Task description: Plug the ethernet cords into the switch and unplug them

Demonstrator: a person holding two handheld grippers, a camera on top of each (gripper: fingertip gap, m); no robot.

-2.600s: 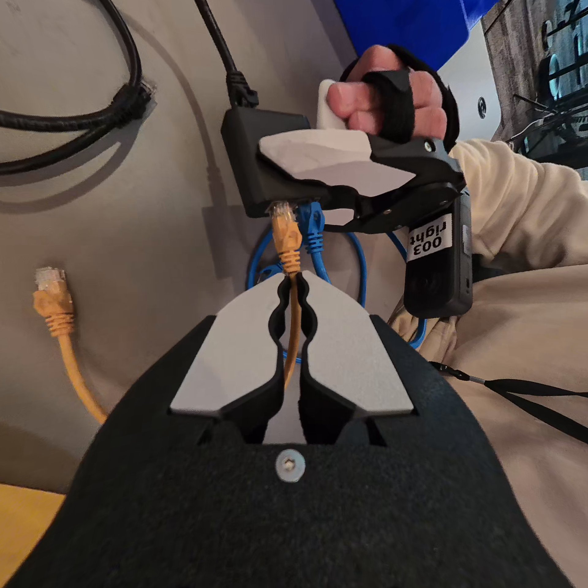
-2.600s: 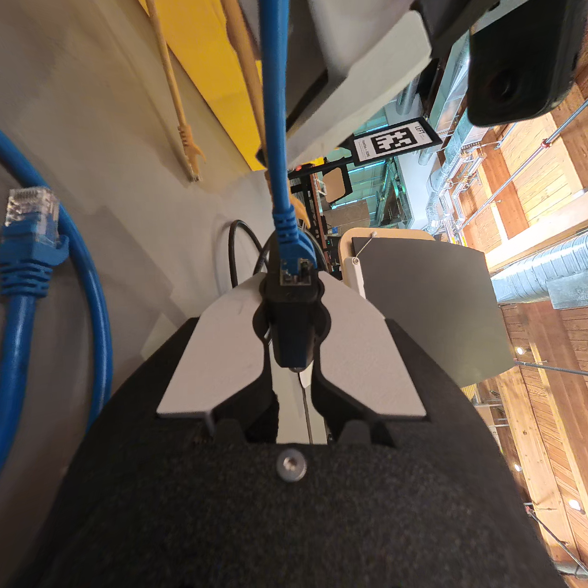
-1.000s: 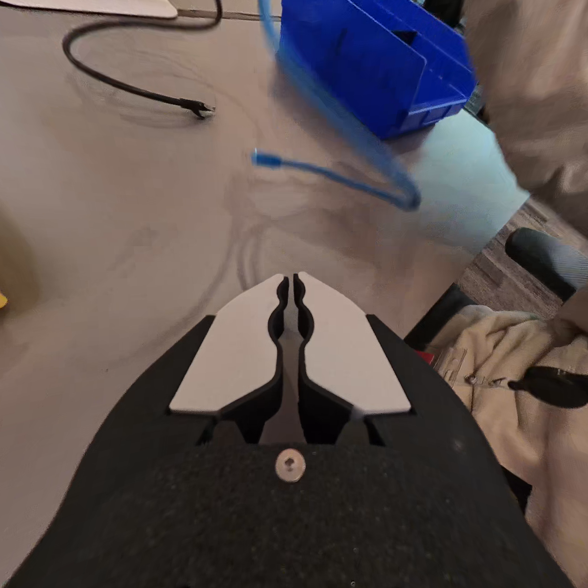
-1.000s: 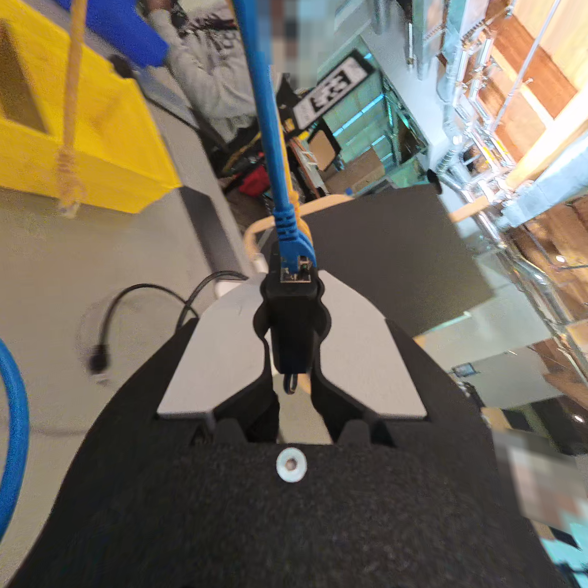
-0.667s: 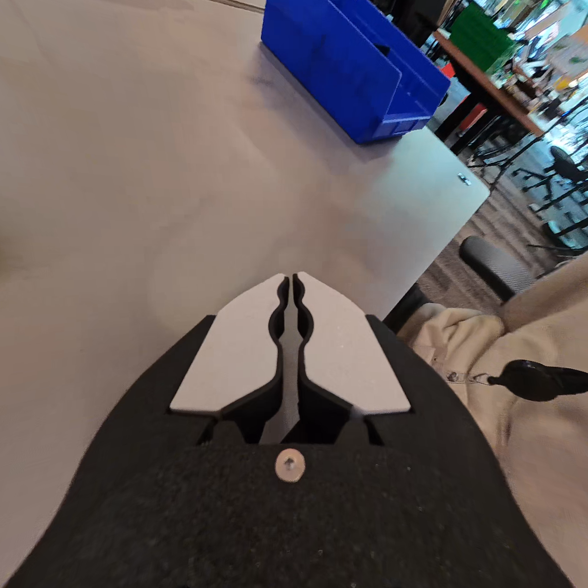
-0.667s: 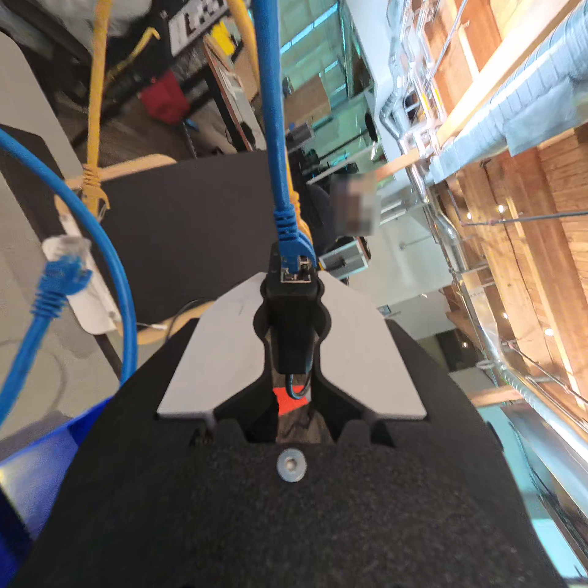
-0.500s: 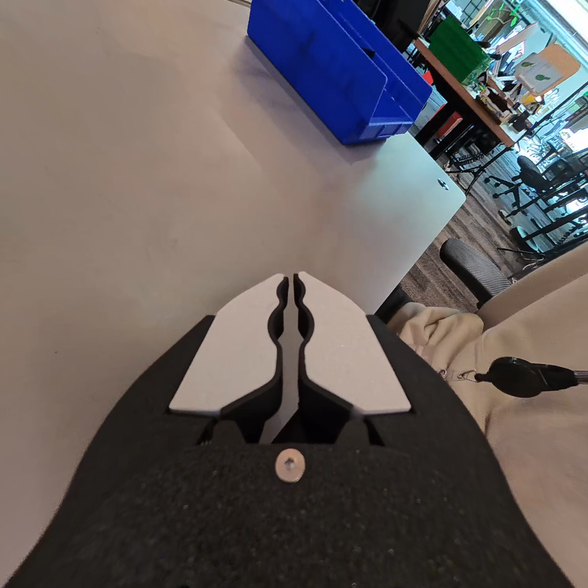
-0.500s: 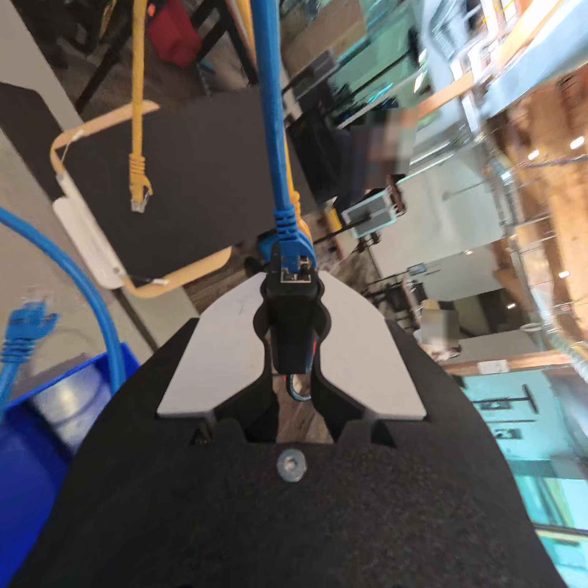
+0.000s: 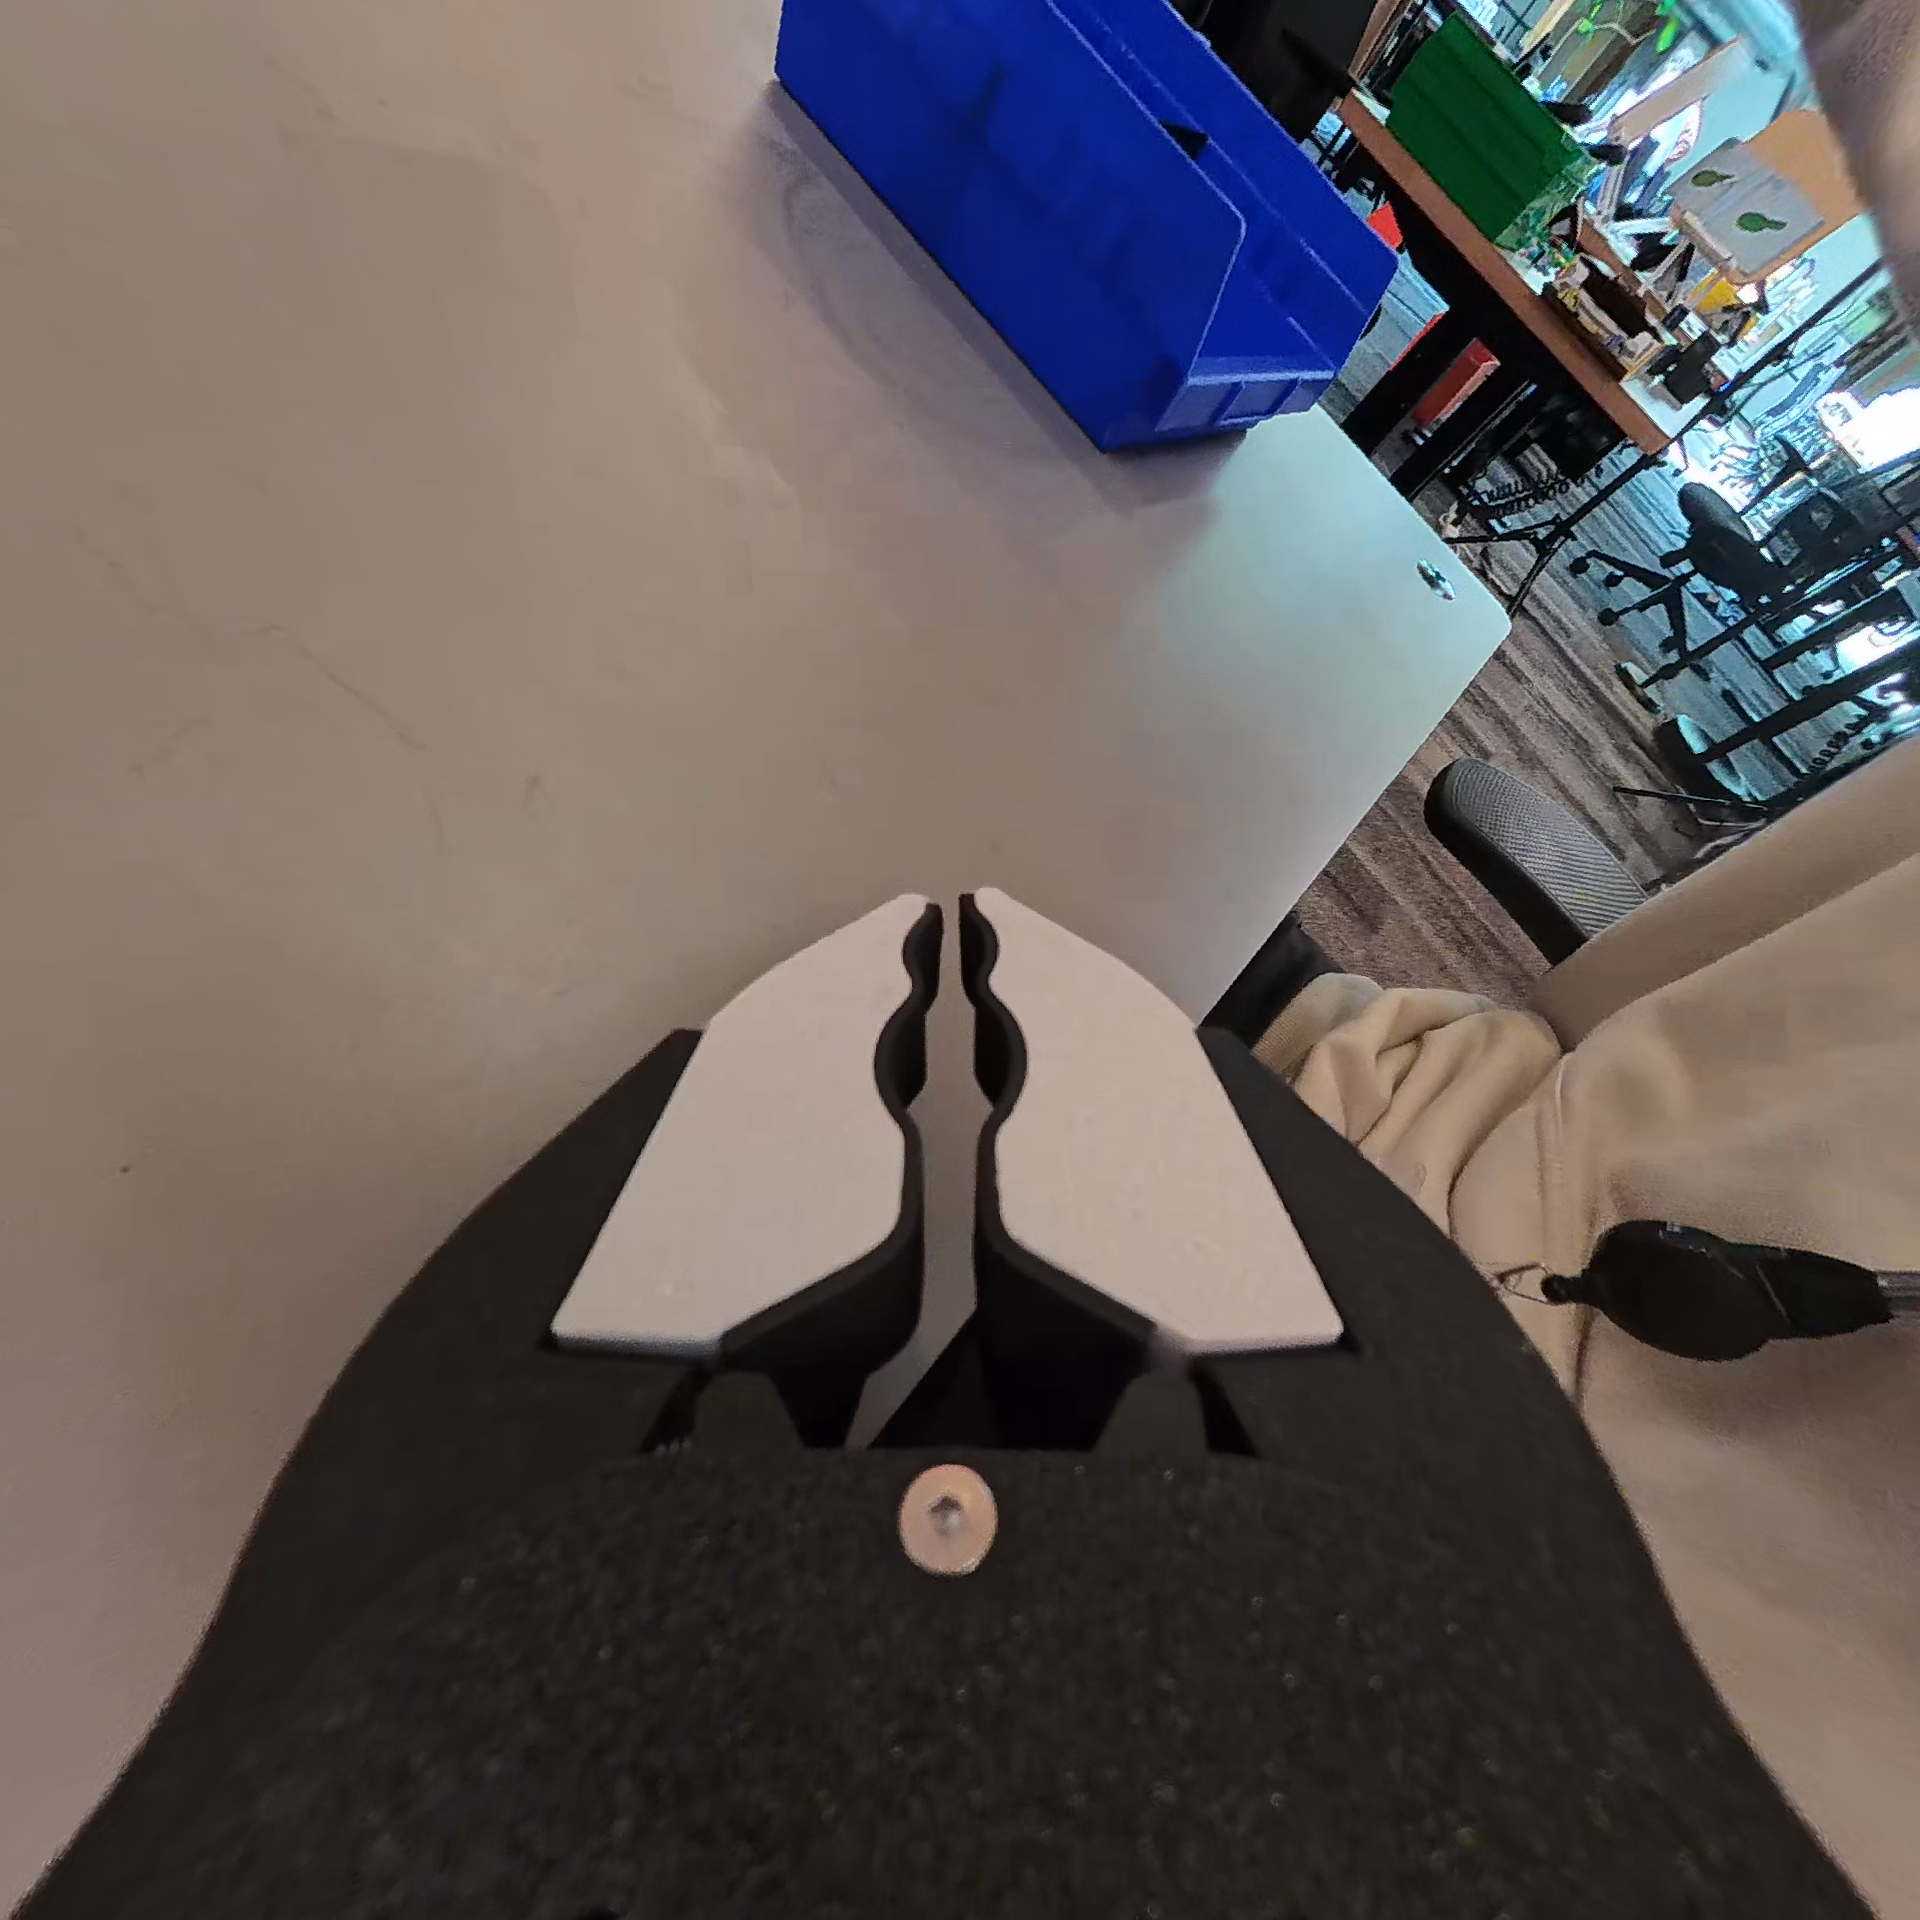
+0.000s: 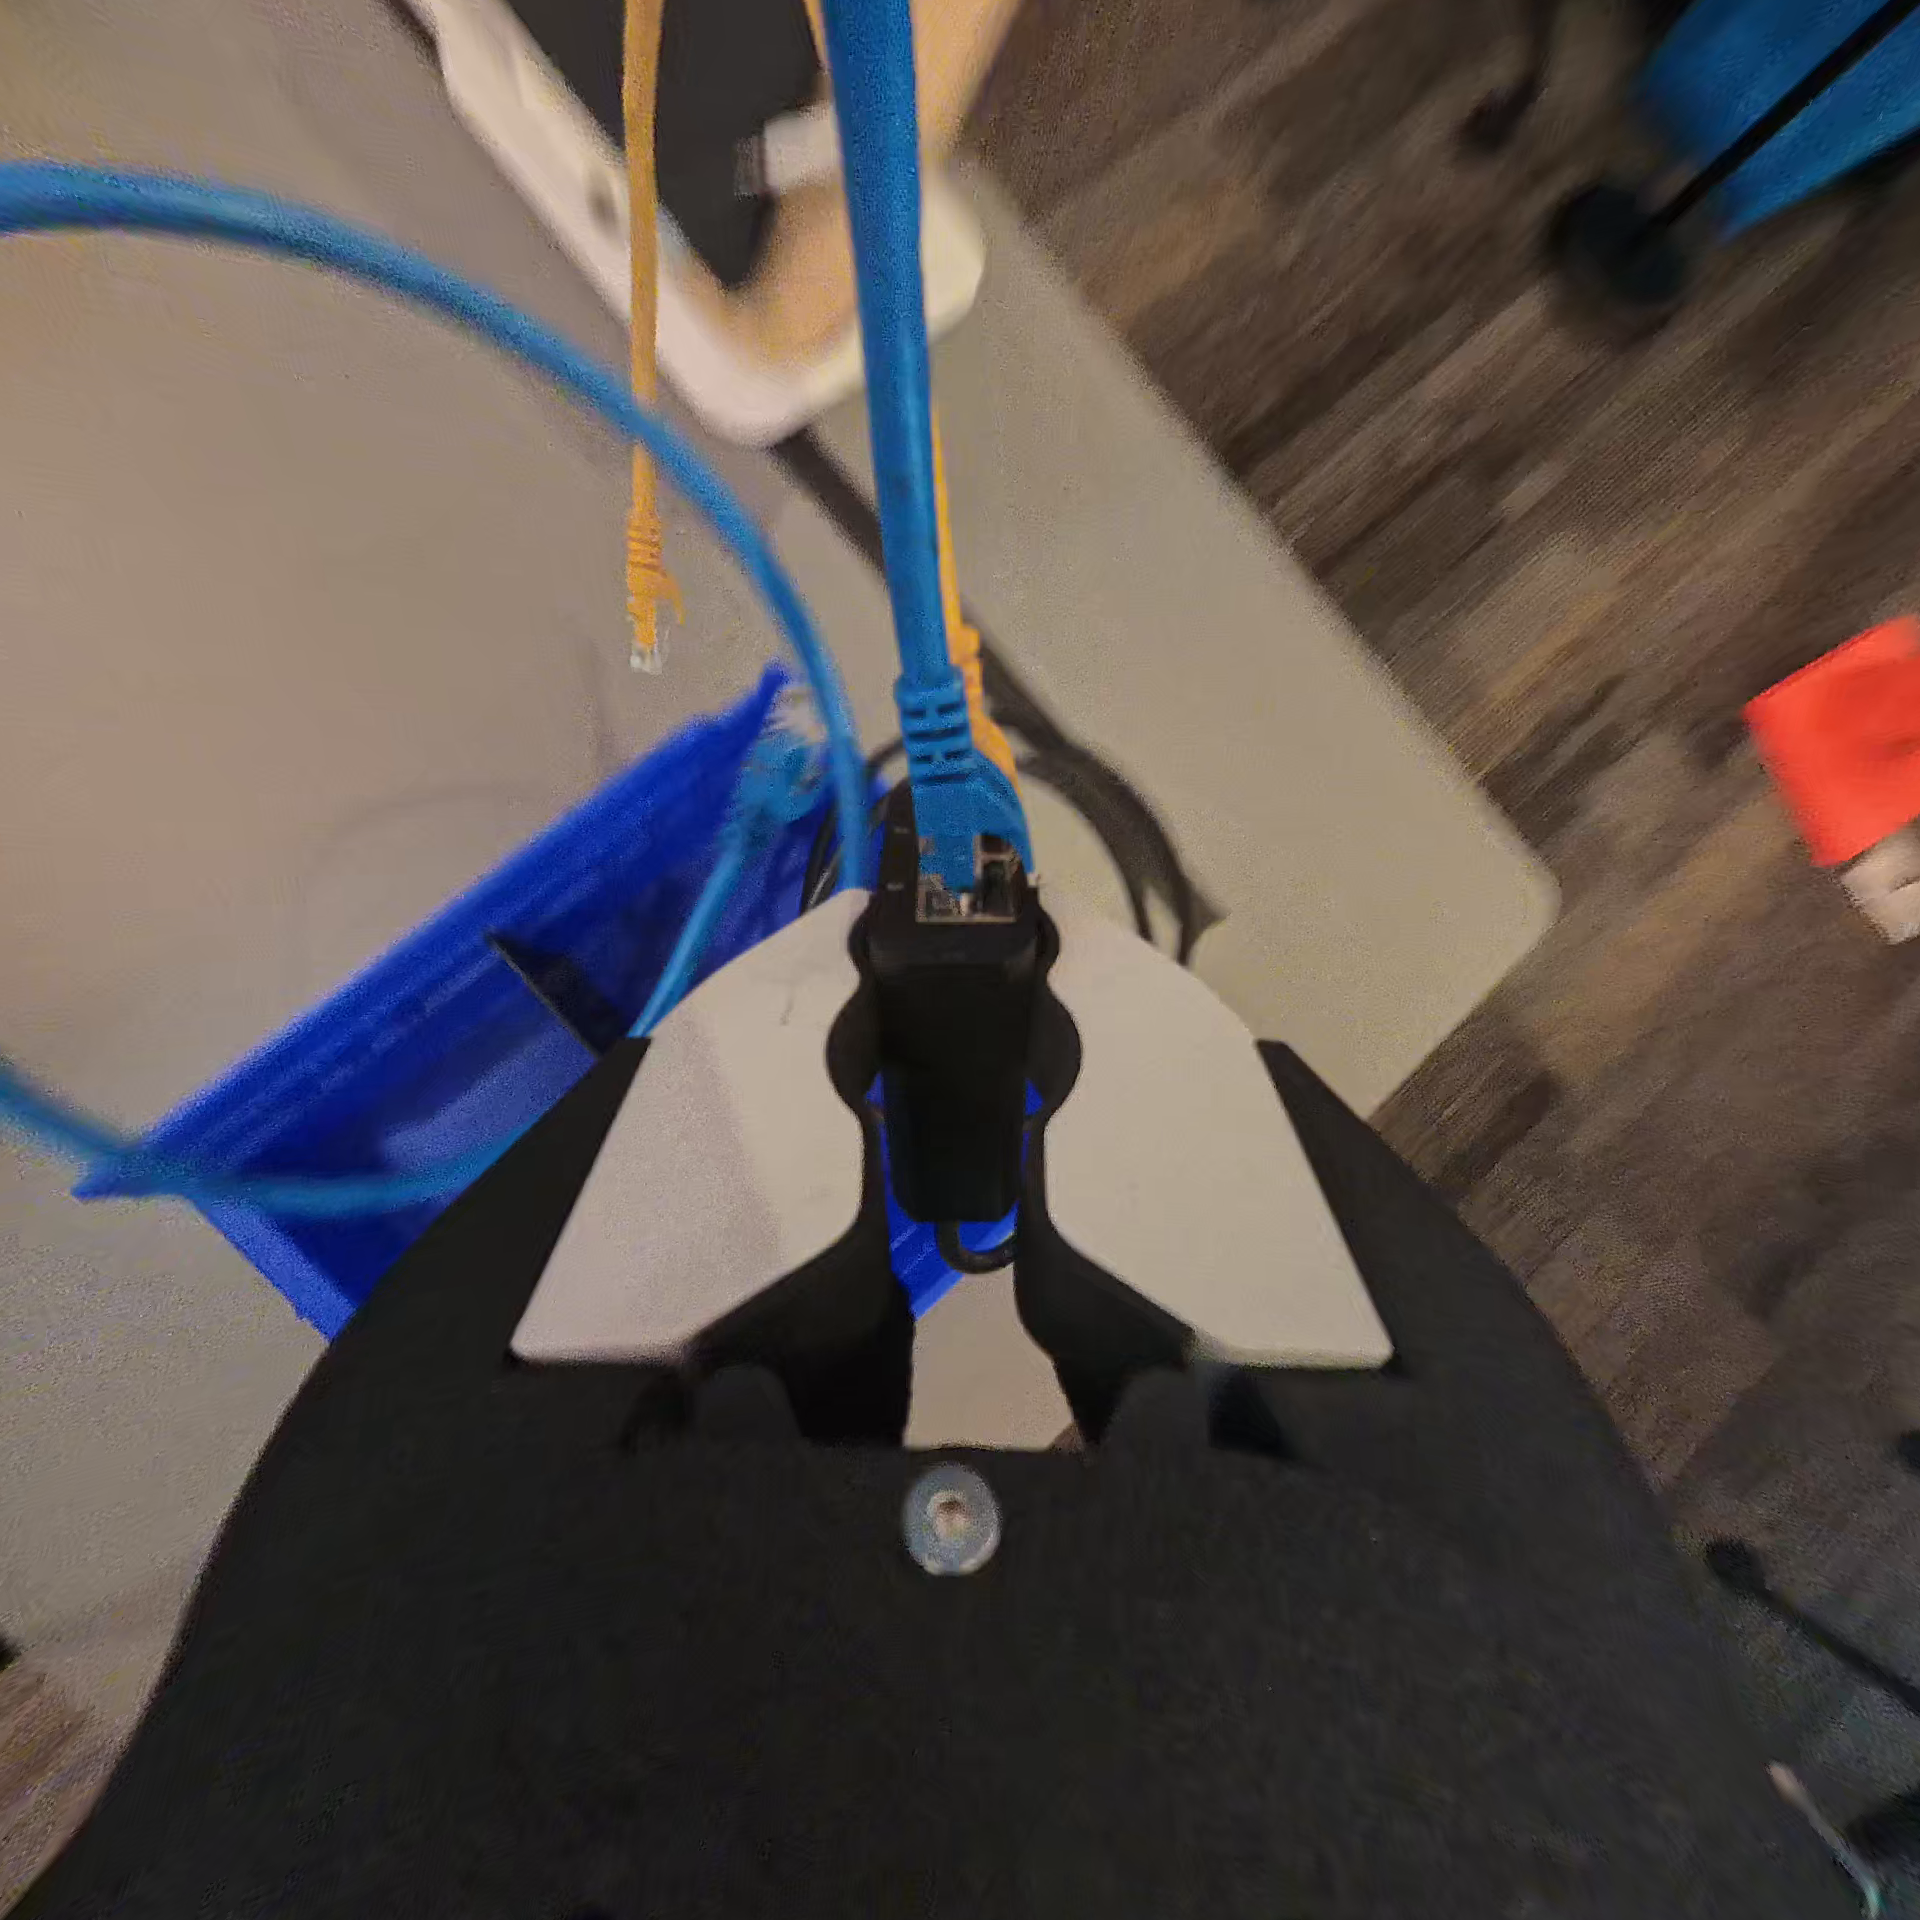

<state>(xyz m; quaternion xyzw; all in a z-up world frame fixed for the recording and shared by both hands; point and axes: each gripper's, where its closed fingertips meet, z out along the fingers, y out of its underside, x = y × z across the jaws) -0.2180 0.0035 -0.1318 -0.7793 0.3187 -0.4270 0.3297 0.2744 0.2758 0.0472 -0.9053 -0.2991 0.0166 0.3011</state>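
My right gripper (image 10: 954, 935) is shut on a small black switch (image 10: 951, 1049), held in the air above the blue bin (image 10: 436, 1049) at the table's edge. A blue ethernet cord (image 10: 894, 416) is plugged into the switch; its other end (image 10: 774, 774) loops round and hangs over the bin. An orange cord sits behind the blue plug, and its loose plug (image 10: 649, 592) dangles to the left. My left gripper (image 9: 951, 909) is shut and empty over bare table, with the blue bin (image 9: 1081, 218) ahead of it.
The table's edge and corner (image 9: 1434, 582) lie right of my left gripper, with the floor and office chairs (image 9: 1725, 551) beyond. A person in beige clothing (image 9: 1621, 1143) sits at the right. Black cables (image 10: 1122, 821) lie by the bin. A white board (image 10: 727, 343) lies farther back. Some 60 cm of space lies between my two pairs of fingers.
My right gripper has swung with the switch and cords from facing the room down over the blue bin. My left gripper has barely moved in the last half second.
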